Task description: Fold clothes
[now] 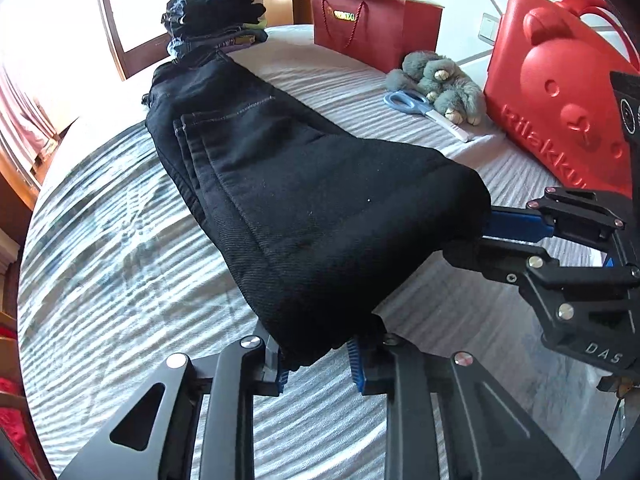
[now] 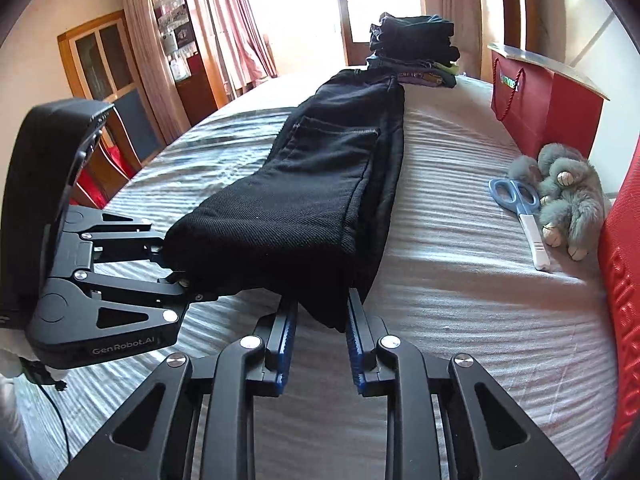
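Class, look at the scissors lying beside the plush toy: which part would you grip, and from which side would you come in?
Grip the white sheathed blade, coming from above on the open bed side. The scissors lie flat; their blue handles sit close against the plush toy, while the blade end points out clear, so fingers could probably straddle it there.

Bright light pours in through a big window (image 2: 304, 8) with pink curtains (image 2: 236, 20). A brown wooden cabinet (image 2: 100, 60) stands by the pale wall (image 2: 36, 44). The bed (image 2: 460, 280) has a striped grey cover.
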Action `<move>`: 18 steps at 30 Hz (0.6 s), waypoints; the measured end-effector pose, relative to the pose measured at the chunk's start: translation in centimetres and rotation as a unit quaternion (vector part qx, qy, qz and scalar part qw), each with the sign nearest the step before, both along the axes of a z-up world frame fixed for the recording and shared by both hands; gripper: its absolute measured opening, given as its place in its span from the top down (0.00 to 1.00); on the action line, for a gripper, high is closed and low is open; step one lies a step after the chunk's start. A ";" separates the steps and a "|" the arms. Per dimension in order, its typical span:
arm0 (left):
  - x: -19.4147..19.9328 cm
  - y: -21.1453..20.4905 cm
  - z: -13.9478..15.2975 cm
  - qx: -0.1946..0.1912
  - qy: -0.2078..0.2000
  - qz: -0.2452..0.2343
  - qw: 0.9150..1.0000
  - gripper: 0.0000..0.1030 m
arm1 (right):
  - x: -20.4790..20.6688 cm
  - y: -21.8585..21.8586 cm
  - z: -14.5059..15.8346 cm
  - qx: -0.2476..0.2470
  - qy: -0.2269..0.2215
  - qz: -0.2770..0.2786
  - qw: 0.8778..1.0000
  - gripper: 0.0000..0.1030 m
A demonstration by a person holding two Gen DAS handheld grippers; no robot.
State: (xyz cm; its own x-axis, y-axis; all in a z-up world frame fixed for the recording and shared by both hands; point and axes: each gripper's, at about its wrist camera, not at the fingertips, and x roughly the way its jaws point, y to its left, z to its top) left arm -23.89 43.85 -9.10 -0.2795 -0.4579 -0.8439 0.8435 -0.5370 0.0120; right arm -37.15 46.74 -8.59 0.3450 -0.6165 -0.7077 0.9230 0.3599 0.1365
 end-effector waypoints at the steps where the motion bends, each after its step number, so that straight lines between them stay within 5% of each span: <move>1: 0.5 0.2 0.7 -0.004 0.002 -0.006 1.000 0.79 | 0.3 0.3 0.7 -0.004 -0.005 0.000 1.000 0.78; 9: 7.1 2.1 7.9 -0.037 0.015 -0.067 0.997 0.80 | 5.4 3.3 6.8 -0.030 -0.025 0.014 0.999 0.80; 18: 17.2 7.4 9.1 -0.004 -0.004 -0.208 0.978 0.80 | 15.9 10.2 9.0 0.011 -0.035 -0.031 0.999 0.80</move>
